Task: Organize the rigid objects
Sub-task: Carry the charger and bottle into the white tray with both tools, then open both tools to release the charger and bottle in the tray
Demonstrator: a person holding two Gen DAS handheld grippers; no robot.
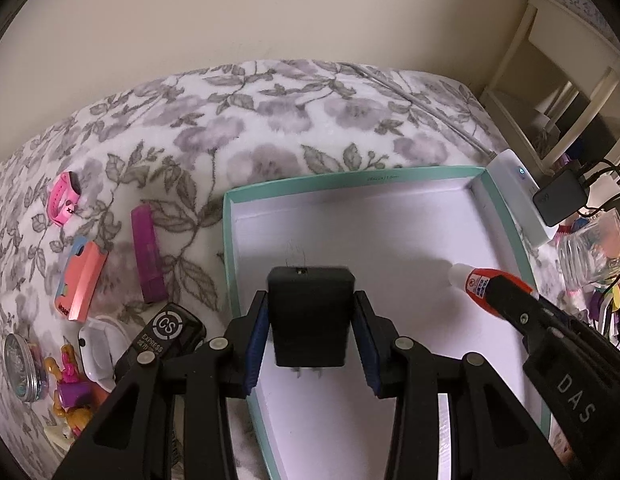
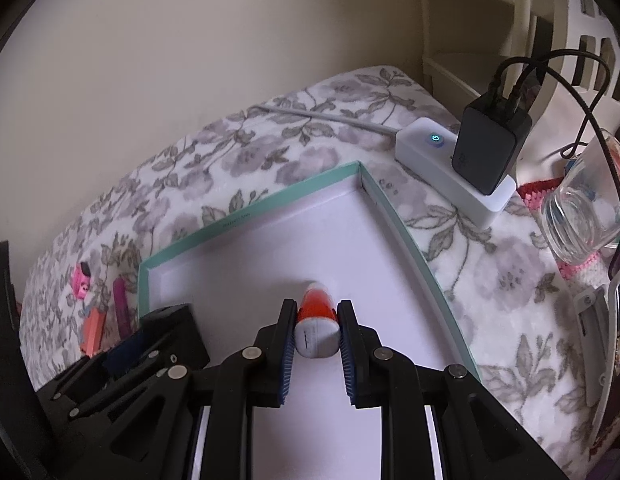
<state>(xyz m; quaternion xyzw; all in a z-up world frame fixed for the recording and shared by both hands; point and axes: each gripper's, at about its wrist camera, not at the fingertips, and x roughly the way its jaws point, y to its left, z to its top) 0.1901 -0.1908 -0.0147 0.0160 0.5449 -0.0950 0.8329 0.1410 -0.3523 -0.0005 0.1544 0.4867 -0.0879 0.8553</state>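
My left gripper (image 1: 311, 304) is shut on a black plug adapter (image 1: 310, 316), prongs pointing back toward me, held over the near left part of a teal-rimmed white box lid (image 1: 349, 178). My right gripper (image 2: 315, 312) is shut on a small orange glue bottle (image 2: 315, 320) with a white tip, held over the same lid (image 2: 250, 216). In the left wrist view the bottle (image 1: 475, 280) and right gripper (image 1: 509, 292) show at the lid's right side. In the right wrist view the adapter (image 2: 178, 328) shows at the lower left.
Left of the lid on the floral blanket lie a pink watch (image 1: 64, 198), a purple stick (image 1: 148, 254), a coral case (image 1: 82, 286), a black CS box (image 1: 166, 334), a tin and toys. Right: white power strip (image 2: 453, 168) with black charger (image 2: 489, 148), glass jar (image 2: 581, 220).
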